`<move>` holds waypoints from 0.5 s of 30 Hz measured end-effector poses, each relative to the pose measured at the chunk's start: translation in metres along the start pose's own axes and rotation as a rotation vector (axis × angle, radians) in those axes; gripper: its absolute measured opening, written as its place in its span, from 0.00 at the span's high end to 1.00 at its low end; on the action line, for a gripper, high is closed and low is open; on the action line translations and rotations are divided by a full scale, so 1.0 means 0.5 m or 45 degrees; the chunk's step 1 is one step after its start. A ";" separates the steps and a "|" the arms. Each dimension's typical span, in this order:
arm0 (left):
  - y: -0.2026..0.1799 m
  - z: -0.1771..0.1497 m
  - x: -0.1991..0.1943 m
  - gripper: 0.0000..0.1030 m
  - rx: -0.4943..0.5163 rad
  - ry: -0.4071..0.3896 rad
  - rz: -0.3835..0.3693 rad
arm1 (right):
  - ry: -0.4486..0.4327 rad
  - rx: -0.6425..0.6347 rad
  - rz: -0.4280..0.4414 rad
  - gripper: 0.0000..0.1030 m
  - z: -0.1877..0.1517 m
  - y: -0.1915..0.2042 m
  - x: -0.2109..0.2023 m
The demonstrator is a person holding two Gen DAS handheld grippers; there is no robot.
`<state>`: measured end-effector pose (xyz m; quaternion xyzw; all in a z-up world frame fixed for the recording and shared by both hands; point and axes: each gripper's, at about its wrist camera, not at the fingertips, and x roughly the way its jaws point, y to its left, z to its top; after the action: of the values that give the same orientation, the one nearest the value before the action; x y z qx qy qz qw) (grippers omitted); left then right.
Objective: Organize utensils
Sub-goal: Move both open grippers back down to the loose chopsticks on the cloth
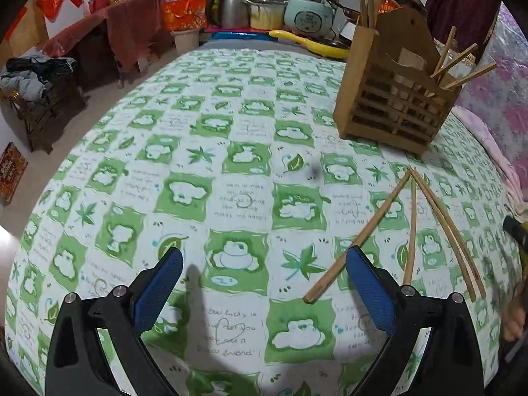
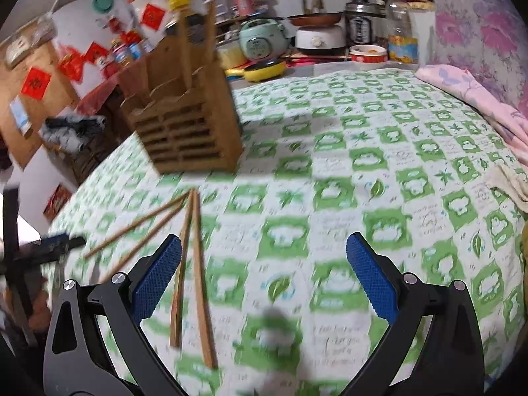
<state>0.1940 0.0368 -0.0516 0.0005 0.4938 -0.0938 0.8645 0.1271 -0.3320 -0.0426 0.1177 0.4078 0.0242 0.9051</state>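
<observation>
Chopsticks (image 1: 356, 237) fanned on a green checked tablecloth (image 1: 237, 171).
Both the left gripper (image 1: 264, 264) and the right gripper (image 2: 264, 250) are held apart, empty, near a wooden holder (image 1: 392, 99).

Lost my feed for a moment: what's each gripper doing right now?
Left gripper: open, holding nothing.
Right gripper: open, holding nothing; the chopsticks lie on the tablecloth.

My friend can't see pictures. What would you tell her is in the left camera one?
Four wooden chopsticks lie fanned out on a green-and-white tablecloth, their far tips meeting in front of a wooden holder that already has chopsticks standing in it. The left tongs hang open and empty above the cloth, one chopstick passing behind their right finger.
</observation>
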 end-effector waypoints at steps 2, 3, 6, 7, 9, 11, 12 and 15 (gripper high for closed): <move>0.004 -0.001 0.000 0.06 -0.012 0.001 -0.010 | 0.011 -0.039 -0.008 0.06 -0.019 0.009 -0.008; 0.006 0.000 0.003 0.06 -0.017 0.012 -0.021 | 0.012 -0.055 -0.015 0.06 -0.025 0.013 -0.013; 0.005 0.001 0.011 0.06 -0.015 0.041 -0.062 | 0.017 -0.116 -0.024 0.06 -0.043 0.028 -0.026; 0.003 0.000 0.011 0.06 -0.011 0.040 -0.061 | 0.021 -0.134 -0.025 0.06 -0.048 0.034 -0.029; -0.001 -0.002 0.012 0.06 0.002 0.042 -0.061 | 0.010 -0.178 -0.005 0.06 -0.059 0.044 -0.042; -0.006 -0.003 0.014 0.06 0.016 0.053 -0.067 | 0.008 -0.208 0.016 0.06 -0.067 0.051 -0.054; -0.008 -0.004 0.016 0.06 0.025 0.060 -0.068 | 0.013 -0.217 0.023 0.07 -0.071 0.053 -0.058; -0.012 -0.005 0.018 0.06 0.040 0.064 -0.053 | 0.047 -0.259 0.027 0.16 -0.088 0.061 -0.060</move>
<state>0.1951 0.0297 -0.0599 0.0064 0.5138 -0.1194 0.8495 0.0757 -0.2982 -0.0417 0.0289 0.4184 0.0772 0.9045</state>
